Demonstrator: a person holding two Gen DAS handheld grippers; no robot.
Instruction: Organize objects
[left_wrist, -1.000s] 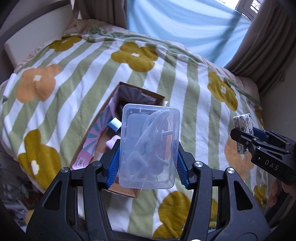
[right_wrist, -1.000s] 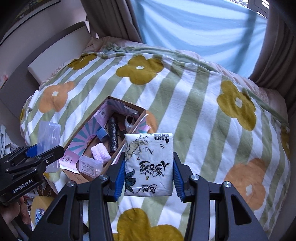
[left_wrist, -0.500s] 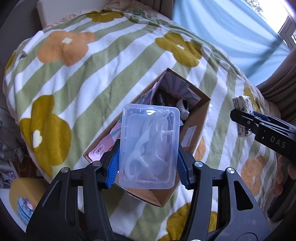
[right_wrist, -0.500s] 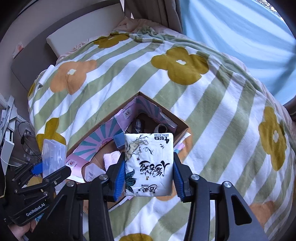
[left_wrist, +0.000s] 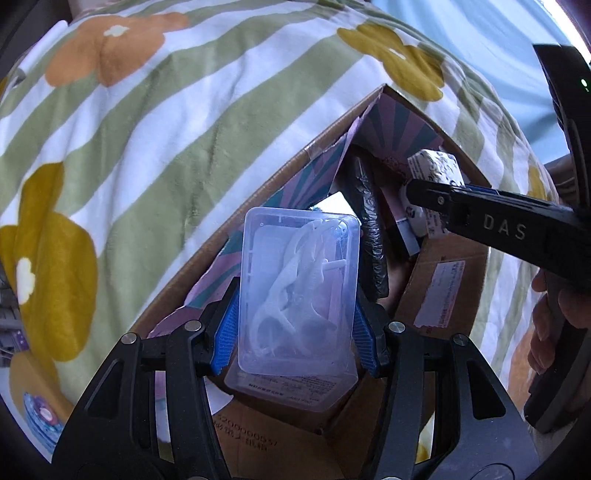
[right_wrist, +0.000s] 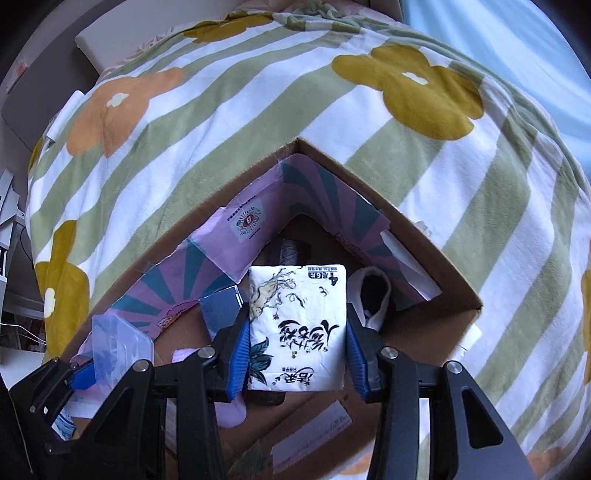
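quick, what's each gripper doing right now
left gripper: closed on the clear plastic case, over the cardboard box.
right gripper: closed on the tissue pack.

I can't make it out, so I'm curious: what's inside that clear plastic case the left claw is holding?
Inside the clear plastic case, pinched by the left claw, lie tangled white plastic pieces, curved and thin. The hazy lid blurs them, so what they are and how many cannot be told.

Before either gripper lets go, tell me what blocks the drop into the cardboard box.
No lid or flap covers the cardboard box. Under the tissue pack: a black bundle and white pouch; under the clear case, another container.
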